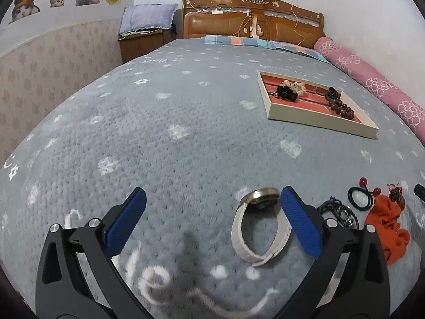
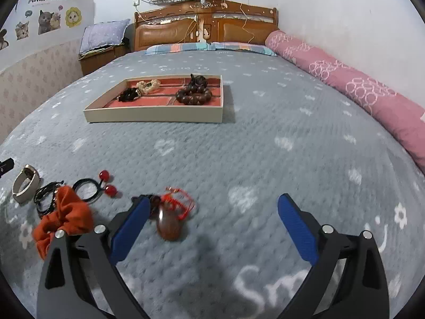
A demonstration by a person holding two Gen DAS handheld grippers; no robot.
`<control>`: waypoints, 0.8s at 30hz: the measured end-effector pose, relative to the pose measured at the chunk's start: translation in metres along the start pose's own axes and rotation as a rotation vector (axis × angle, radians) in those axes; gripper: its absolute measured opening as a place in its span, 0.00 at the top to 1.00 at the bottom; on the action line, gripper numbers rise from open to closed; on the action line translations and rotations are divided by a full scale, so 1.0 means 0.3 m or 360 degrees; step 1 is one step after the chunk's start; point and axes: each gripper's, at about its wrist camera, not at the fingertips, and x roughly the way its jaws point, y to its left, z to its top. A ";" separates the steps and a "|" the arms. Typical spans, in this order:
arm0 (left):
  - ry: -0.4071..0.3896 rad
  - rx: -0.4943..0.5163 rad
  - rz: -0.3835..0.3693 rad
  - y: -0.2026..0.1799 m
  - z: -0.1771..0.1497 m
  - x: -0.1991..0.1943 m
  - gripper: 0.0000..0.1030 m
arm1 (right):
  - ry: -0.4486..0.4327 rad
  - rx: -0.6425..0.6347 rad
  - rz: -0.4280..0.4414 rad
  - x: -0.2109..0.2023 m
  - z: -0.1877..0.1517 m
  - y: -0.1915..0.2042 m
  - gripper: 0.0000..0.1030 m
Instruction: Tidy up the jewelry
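A cream tray (image 1: 313, 118) (image 2: 148, 114) with a red lining lies on the bed and holds a black scrunchie (image 1: 287, 93), a cream scrunchie (image 2: 148, 85) and brown bead bracelets (image 2: 194, 95). My left gripper (image 1: 212, 199) is open; a white-strap watch (image 1: 261, 228) (image 2: 25, 183) lies just inside its right finger. My right gripper (image 2: 212, 204) is open too, with a brown pendant on a red cord (image 2: 170, 223) beside its left finger. An orange scrunchie (image 2: 63, 218) (image 1: 387, 226), a black hair tie with red balls (image 2: 93, 186) (image 1: 361, 194) and a dark braided bracelet (image 2: 46, 196) lie between the grippers.
The grey blanket (image 1: 172, 122) covers the whole bed. A pink rolled quilt (image 2: 358, 85) runs along the right wall. The wooden headboard (image 2: 207, 24) and pillows stand at the far end, a nightstand (image 1: 140, 40) at the far left.
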 end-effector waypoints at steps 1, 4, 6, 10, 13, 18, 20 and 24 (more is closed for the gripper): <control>0.0002 -0.0002 -0.0004 0.001 -0.003 -0.001 0.05 | 0.0007 0.0006 0.0011 -0.003 -0.010 0.005 0.08; 0.0016 0.0005 -0.0009 0.001 -0.018 0.001 0.05 | 0.0018 -0.0011 0.0023 -0.009 -0.031 0.026 0.08; 0.0022 0.0008 -0.0011 0.001 -0.028 0.003 0.05 | 0.0025 -0.0030 0.0019 -0.010 -0.044 0.042 0.08; 0.0041 0.0010 -0.0018 0.001 -0.040 0.010 0.06 | 0.0037 -0.0037 0.0014 -0.012 -0.058 0.055 0.08; 0.0060 0.0006 -0.0023 0.005 -0.049 0.018 0.06 | 0.0036 -0.0036 0.0015 -0.016 -0.064 0.059 0.08; 0.0111 0.0002 -0.0051 0.006 -0.060 0.040 0.12 | 0.0044 -0.0024 0.0023 -0.005 -0.074 0.057 0.10; 0.0129 -0.0001 -0.0054 0.006 -0.063 0.048 0.13 | 0.0047 -0.0032 0.0030 -0.002 -0.073 0.059 0.13; 0.0150 -0.0015 -0.0073 0.009 -0.065 0.061 0.15 | 0.0063 -0.0048 0.0038 0.003 -0.077 0.064 0.15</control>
